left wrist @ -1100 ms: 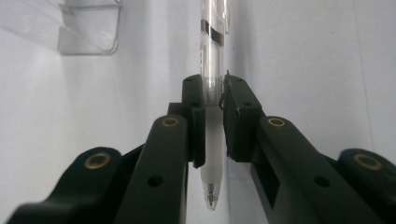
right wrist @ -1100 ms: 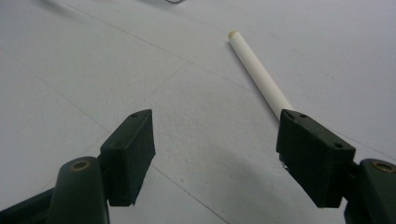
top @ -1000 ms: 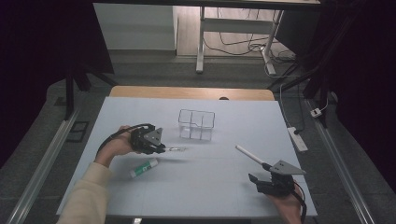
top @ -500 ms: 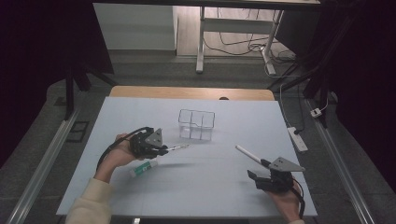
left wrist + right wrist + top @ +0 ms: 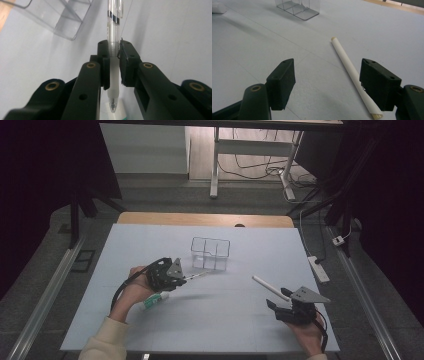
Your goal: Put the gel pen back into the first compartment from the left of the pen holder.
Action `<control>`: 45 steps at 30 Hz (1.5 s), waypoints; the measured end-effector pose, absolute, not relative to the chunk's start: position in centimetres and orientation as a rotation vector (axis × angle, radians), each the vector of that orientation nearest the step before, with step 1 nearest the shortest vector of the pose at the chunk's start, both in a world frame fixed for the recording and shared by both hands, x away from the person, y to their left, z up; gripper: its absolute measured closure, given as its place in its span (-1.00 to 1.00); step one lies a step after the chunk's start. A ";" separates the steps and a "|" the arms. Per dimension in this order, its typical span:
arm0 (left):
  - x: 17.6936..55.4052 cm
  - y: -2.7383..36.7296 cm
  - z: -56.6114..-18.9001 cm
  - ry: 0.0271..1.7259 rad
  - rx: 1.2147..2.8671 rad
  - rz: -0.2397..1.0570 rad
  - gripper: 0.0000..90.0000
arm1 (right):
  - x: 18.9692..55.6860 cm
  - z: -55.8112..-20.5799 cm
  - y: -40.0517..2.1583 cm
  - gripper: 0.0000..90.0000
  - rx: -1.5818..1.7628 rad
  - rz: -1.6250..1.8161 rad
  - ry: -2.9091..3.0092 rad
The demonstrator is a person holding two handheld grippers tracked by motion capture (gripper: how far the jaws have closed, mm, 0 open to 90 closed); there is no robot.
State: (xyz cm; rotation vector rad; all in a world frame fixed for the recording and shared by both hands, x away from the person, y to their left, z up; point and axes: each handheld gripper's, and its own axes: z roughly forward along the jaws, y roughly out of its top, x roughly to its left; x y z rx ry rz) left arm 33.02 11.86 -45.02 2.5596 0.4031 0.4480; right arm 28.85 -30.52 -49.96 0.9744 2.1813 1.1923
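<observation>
My left gripper [image 5: 183, 277] is shut on a clear pen [image 5: 198, 276], which it holds just above the table. The pen's far end points toward a clear compartment box [image 5: 210, 253]. In the left gripper view the pads [image 5: 104, 53] clamp the pen [image 5: 112, 25] across its barrel, with the tip pointing back at the camera and the box [image 5: 57, 20] ahead to the left. My right gripper [image 5: 277, 302] rests low near the table's front right. It stands open [image 5: 327, 72], and a white stick [image 5: 348, 67] lies on the table beside its right jaw, untouched.
A white and green marker [image 5: 154, 301] lies on the table under my left hand. The pale blue table [image 5: 240, 330] has a wooden far edge. Beyond it stand a desk frame and cables, and a power strip [image 5: 318, 268] lies on the floor to the right.
My left gripper has moved slightly right toward the box and risen a little, with the pen still in it. The right gripper, the white stick and the marker have stayed put.
</observation>
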 end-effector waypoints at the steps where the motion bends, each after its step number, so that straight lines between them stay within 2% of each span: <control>1: 32.9 11.7 -45.0 0.398 2.563 0.451 0.77 | 28.8 -49.9 -30.4 -0.38 0.971 1.189 2.181; 21: 31.8 9.6 -44.5 0.393 2.559 0.515 0.77 | 28.6 -49.6 -29.0 -0.37 0.921 1.190 2.200; 45: 31.5 4.6 -45.4 0.405 2.570 0.478 0.77 | 27.6 -48.4 -26.0 -0.36 0.845 1.291 2.224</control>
